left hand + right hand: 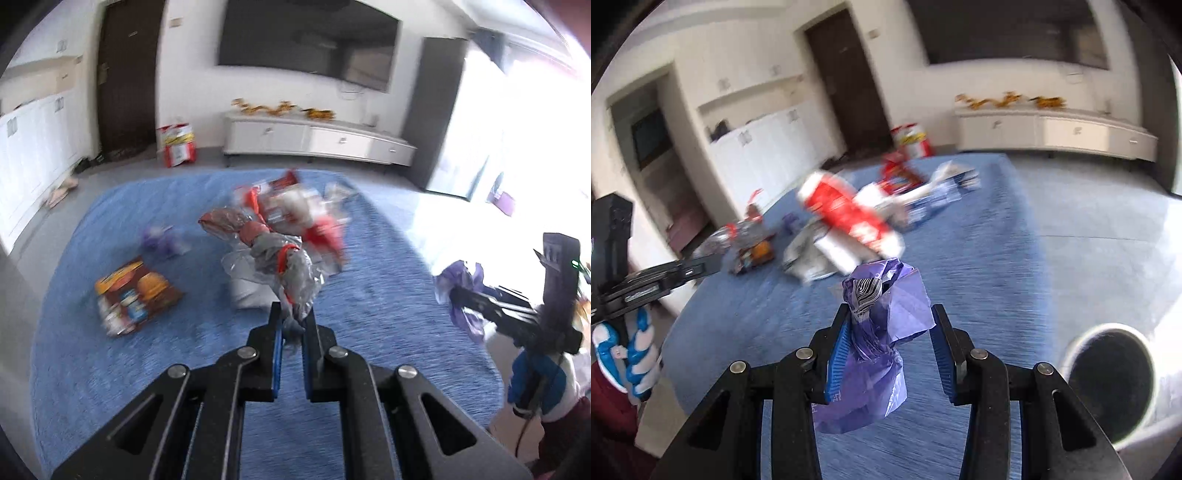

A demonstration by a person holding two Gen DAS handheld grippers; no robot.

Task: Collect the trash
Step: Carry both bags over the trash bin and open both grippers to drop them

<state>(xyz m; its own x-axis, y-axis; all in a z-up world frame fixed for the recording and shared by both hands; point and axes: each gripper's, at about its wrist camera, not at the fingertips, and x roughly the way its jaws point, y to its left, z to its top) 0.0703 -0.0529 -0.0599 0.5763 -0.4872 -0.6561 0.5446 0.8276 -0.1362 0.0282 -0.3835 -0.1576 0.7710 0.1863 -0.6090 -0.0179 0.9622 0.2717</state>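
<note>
Left wrist view: left gripper point(293, 325) clamped on the tail of a crumpled clear-and-red plastic wrapper point(275, 254), which hangs above the blue rug point(388, 295). Heavy motion blur; print unreadable. More trash on the rug: an orange snack bag point(135, 295) to the left, a small purple wrapper point(162, 242) behind it, and a white piece point(247, 291) partly hidden by the held wrapper. The right gripper's body shows at the right edge, cut off by the frame, with purple plastic at its tip.

Right wrist view: right gripper point(890, 325) has its jaws spread wide. A purple wrapper point(879, 339) sits between them against the left finger point(838, 339); the right finger is apart from it. Can't tell if it's pinched or just resting. White trash bin point(1108, 384) at lower right, rim overexposed, partly cut off. Red-and-white litter pile point(849, 218) on the rug, smeared by blur.
</note>
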